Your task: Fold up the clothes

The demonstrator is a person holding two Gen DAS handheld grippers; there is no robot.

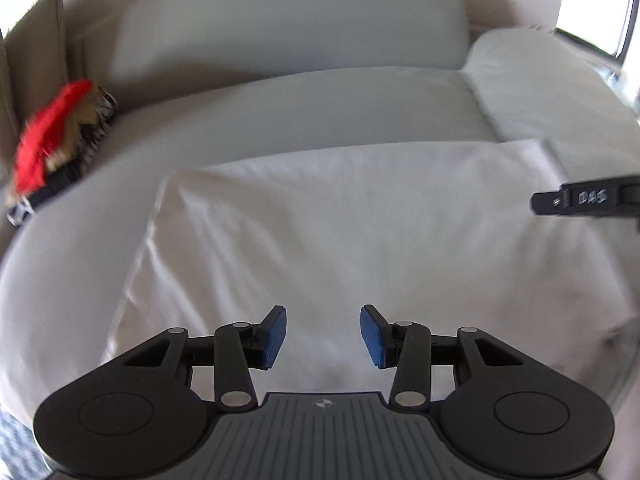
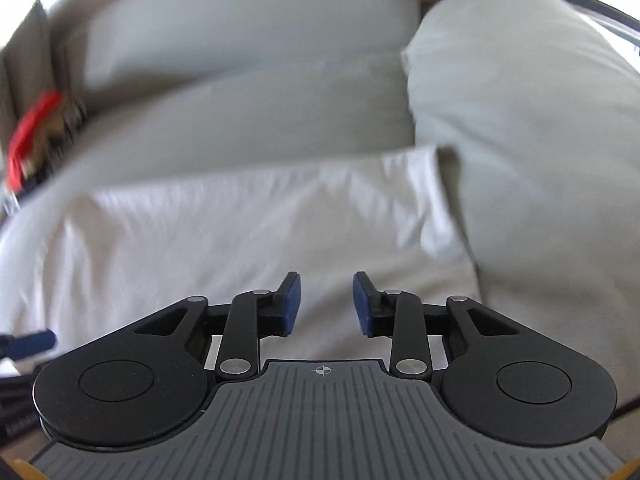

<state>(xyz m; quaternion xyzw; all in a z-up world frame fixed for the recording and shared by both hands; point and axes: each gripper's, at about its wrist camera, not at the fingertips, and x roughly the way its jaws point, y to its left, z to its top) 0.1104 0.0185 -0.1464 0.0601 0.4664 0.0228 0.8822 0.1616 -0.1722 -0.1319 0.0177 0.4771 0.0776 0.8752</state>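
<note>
A white folded cloth (image 1: pixel 340 220) lies flat on a grey sofa seat (image 1: pixel 280 112); it also shows in the right wrist view (image 2: pixel 240 232). My left gripper (image 1: pixel 323 336) is open and empty, hovering over the cloth's near part. My right gripper (image 2: pixel 326 304) is open and empty above the cloth's near right part. A finger of the right gripper shows at the right edge of the left wrist view (image 1: pixel 588 200). A blue pad of the left gripper shows at the left edge of the right wrist view (image 2: pixel 32 344).
A red and brown item with a black strap (image 1: pixel 52 144) lies at the sofa's left end, also in the right wrist view (image 2: pixel 32 136). A grey back cushion (image 1: pixel 288 24) stands behind. A pale pillow (image 2: pixel 520 120) lies right of the cloth.
</note>
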